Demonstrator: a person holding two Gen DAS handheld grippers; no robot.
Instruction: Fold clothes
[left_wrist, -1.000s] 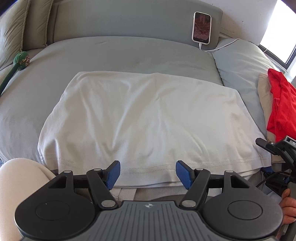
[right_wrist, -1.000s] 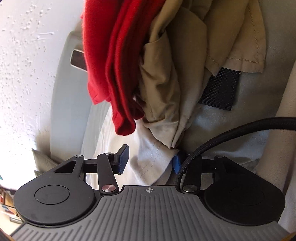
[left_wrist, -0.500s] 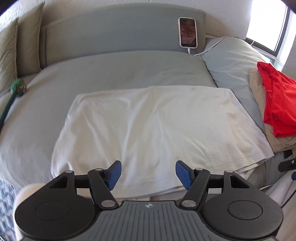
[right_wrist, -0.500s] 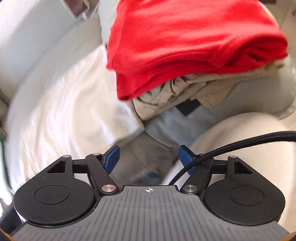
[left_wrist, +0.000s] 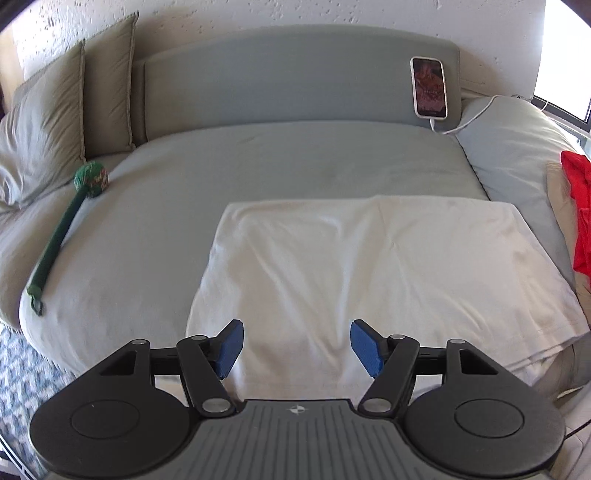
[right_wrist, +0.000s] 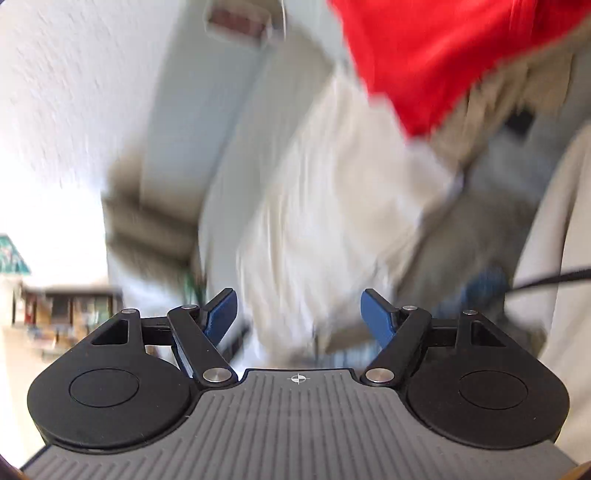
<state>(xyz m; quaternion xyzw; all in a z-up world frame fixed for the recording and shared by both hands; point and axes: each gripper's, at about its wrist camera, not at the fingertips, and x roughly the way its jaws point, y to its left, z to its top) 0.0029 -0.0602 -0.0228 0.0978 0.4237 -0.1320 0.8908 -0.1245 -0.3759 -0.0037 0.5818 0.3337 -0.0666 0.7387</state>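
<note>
A white folded garment lies flat on the grey bed, its near hem toward me. My left gripper is open and empty, held above the garment's near edge. My right gripper is open and empty; its view is blurred by motion and shows the white garment ahead. A red garment lies on a beige one at the bed's right side; it also shows in the right wrist view.
A phone on a white cable leans on the grey headboard. A green stick toy lies at the left. Beige cushions stand at the back left. A grey pillow lies at the right.
My left gripper has drawn back and up from the garment's hem. My right gripper has opened, let go of the white fabric and swung left away from the pile.
</note>
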